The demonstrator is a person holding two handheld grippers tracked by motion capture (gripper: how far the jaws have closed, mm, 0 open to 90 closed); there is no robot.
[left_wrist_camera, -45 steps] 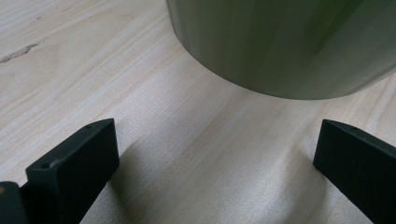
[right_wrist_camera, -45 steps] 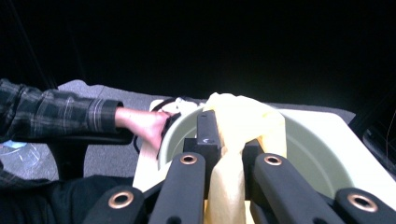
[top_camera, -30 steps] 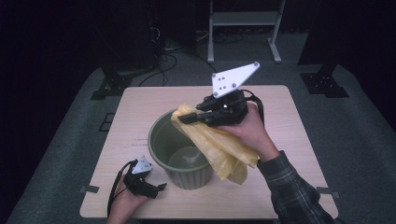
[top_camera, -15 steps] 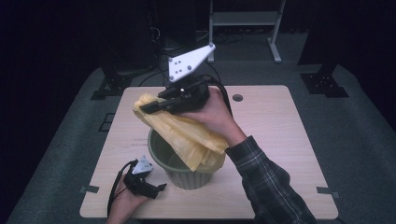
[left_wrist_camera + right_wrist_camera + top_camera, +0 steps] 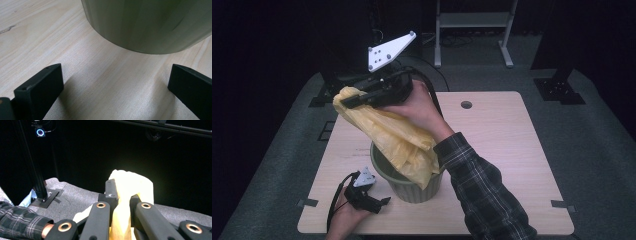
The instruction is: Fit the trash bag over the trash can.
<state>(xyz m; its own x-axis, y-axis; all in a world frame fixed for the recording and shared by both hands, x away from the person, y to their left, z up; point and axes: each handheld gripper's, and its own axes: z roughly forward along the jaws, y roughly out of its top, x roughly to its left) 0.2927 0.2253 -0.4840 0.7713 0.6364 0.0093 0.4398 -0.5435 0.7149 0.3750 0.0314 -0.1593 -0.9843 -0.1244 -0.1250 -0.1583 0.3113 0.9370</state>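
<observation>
R gripper pinching thin yellow plastic bag, lifted, bag trailing into ribbed green round bin. L gripper spread wide, resting on light wood table beside bin.

Compared with the earlier pictures, the right hand-held gripper is farther toward the left rear of the worktop and higher above it. The yellow bag clamped in it is drawn up and leftward, stretching from the green bin instead of draping over its right side.
</observation>
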